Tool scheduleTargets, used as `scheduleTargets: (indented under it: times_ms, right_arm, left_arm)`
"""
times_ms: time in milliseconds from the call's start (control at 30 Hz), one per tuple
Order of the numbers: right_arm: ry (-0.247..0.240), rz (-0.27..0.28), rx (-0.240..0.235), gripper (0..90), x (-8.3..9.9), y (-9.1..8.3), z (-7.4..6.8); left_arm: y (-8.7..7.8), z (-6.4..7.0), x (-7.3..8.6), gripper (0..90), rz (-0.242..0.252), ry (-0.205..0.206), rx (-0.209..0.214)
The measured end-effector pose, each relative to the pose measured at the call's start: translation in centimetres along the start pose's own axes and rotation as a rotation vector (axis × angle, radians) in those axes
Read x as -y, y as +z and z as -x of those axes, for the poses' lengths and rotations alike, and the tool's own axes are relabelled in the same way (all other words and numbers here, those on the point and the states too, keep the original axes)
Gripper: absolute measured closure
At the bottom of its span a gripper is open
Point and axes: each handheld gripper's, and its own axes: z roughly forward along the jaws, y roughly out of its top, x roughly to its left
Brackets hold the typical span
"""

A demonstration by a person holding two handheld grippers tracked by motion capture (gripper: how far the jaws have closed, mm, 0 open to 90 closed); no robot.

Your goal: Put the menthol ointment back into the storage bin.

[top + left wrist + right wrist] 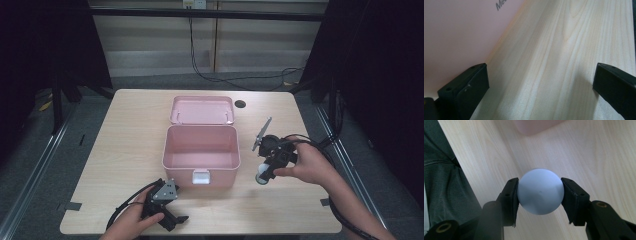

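Observation:
A pink box (pixel 201 152) stands open in the middle of the table, its lid (pixel 202 110) folded back behind it. To the right of the box, my right gripper (pixel 262 176) is shut on a pale blue ball (pixel 261 176). In the right gripper view both jaws press the sides of the ball (pixel 540 191) just above the wood. My left gripper (pixel 175 220) rests near the table's front edge, below the box's front left corner. Its jaws stand wide apart over bare wood, with the pink box wall (pixel 456 32) close on one side.
A small white latch (pixel 201 177) sits on the box's front wall. A dark round hole (pixel 240 104) is in the table behind the lid. Cables (pixel 210 75) run across the floor beyond the table. A dark grey sleeve (pixel 446 182) shows past the table edge.

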Motion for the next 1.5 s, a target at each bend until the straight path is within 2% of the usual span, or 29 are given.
scheduleTargets:
  times_ms: [267, 300, 500, 867, 1233, 1400, 1500]
  right_arm:
    - [-0.006, -0.023, 0.01, 50.6, -1.0, -2.0, 0.2]
    - [-0.006, -0.029, 0.018, 50.6, -1.4, -2.7, 0.3]
    - [-0.009, -0.025, 0.027, 50.6, -2.3, -4.1, 0.3]
    - [-0.006, 0.019, 0.035, 50.6, -4.9, -6.4, 0.6]
    - [0.062, 0.025, 0.037, 50.6, -6.6, -7.6, 1.6]
    - [0.081, 0.03, 0.054, 50.6, -7.4, -8.0, 1.9]
    - [0.09, 0.039, 0.044, 50.6, -7.8, -8.0, 1.9]
  left_arm:
    - [0.0, 0.0, 0.0, 0.0, 0.0, 0.0, -0.001]
    - [0.0, 0.0, 0.0, 0.0, -0.001, 0.0, 0.0]
    - [0.0, 0.0, 0.0, 0.0, -0.003, 0.0, 0.001]
    - [0.0, 0.0, 0.0, 0.0, -0.003, 0.0, 0.002]
    - [0.0, 0.0, 0.0, 0.0, -0.003, 0.0, 0.002]
    - [0.0, 0.0, 0.0, 0.0, -0.002, 0.0, 0.002]
    - [0.0, 0.0, 0.0, 0.0, -0.003, 0.001, 0.002]
